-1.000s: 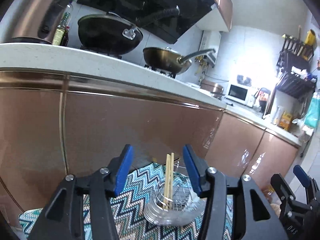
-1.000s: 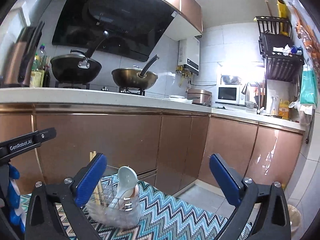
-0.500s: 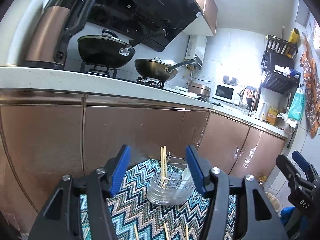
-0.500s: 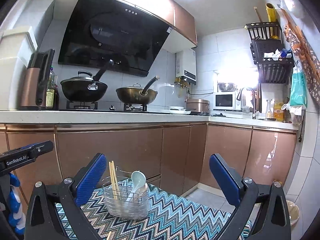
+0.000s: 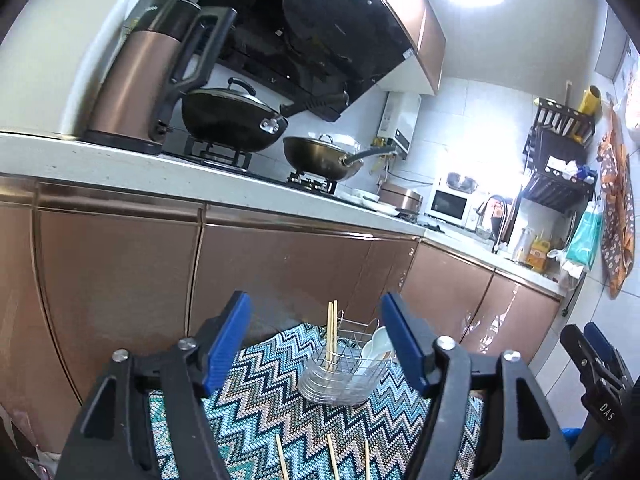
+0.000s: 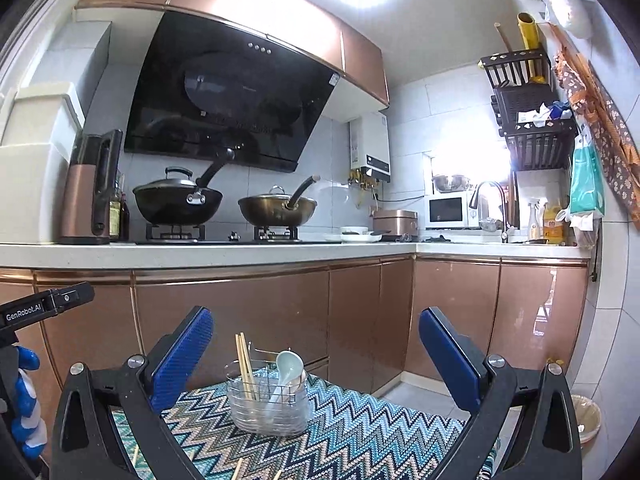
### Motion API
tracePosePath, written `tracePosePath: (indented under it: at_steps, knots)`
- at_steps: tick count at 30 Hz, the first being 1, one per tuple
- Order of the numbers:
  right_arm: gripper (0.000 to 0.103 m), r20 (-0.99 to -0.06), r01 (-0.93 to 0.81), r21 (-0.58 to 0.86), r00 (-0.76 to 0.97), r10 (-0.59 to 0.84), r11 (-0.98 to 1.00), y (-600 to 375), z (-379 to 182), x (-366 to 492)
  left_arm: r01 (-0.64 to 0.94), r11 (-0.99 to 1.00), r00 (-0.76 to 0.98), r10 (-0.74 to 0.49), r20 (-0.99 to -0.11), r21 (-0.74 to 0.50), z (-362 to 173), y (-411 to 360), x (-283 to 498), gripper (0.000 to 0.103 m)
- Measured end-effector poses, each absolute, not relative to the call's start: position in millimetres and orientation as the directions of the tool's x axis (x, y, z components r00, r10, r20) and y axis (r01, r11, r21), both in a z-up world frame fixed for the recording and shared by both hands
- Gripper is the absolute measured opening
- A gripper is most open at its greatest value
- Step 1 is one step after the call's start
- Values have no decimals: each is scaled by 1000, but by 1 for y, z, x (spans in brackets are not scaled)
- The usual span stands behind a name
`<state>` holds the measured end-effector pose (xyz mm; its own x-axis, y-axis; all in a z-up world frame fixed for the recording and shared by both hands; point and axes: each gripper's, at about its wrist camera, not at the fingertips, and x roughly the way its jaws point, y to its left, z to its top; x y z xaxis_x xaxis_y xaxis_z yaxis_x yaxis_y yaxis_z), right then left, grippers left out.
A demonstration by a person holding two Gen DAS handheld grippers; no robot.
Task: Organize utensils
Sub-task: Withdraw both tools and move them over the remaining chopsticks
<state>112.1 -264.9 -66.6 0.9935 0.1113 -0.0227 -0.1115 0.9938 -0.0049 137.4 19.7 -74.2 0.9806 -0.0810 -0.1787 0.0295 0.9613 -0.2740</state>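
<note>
Both grippers empty. Left gripper (image 5: 316,342): jaws have just been opening, now wide apart, nothing between the pads. Right gripper (image 6: 316,354): fingers spread wide, nothing held. Wire utensil caddy (image 6: 267,404) stands ahead of both sets of fingertips on the zigzag mat (image 6: 360,432), apart from them; in the left view it sits nearer the right-hand finger, in the right view nearer the left-hand one. Already in it: two upright chopsticks (image 6: 245,364) and a white spoon (image 6: 289,366) leaning, bowl up. Key relation: loose chopsticks (image 5: 332,456) lie flat on the mat below and behind the fingertips, back toward the camera, well short of the caddy. Long axes run roughly along the pointing direction of the fingers, fanned slightly, so I'd judge a pick needs the gripper tipped down and closing across the stick. They show more fully in the left view; my guess is the left hand is nearer, not certain. Legible text: "GenRobot.AI" on the left unit (image 6: 24,312), "DAS" on the right unit (image 5: 606,410). Appliance labels are too small to read.
</note>
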Motion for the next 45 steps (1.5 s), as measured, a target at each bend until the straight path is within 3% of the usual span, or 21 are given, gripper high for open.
tracePosePath:
  at_steps: [9, 15, 25, 36, 40, 45]
  knots:
    - [103, 11, -105, -31, 994, 105, 994, -258, -58, 87, 7, 959, 993, -41, -114, -282, -66, 31, 110, 73]
    - [103, -28, -90, -47, 996, 89, 995, -257, -66, 88, -5, 959, 989, -38, -143, -283, -75, 34, 112, 76]
    - [103, -215, -90, -9, 973, 86, 996, -263, -102, 117, -61, 959, 942, -36, -333, -276, -118, 41, 147, 76]
    - [102, -449, -185, 48, 874, 187, 982, -265, -152, 164, -99, 959, 861, -51, -507, -264, -168, 40, 189, 76]
    - [93, -531, -217, 96, 814, 235, 971, -266, -175, 182, -106, 959, 814, -67, -577, -262, -187, 39, 206, 76]
    - [74, -622, -244, 145, 731, 281, 959, -267, -199, 206, -107, 942, 740, -139, -658, -319, -209, 51, 231, 75]
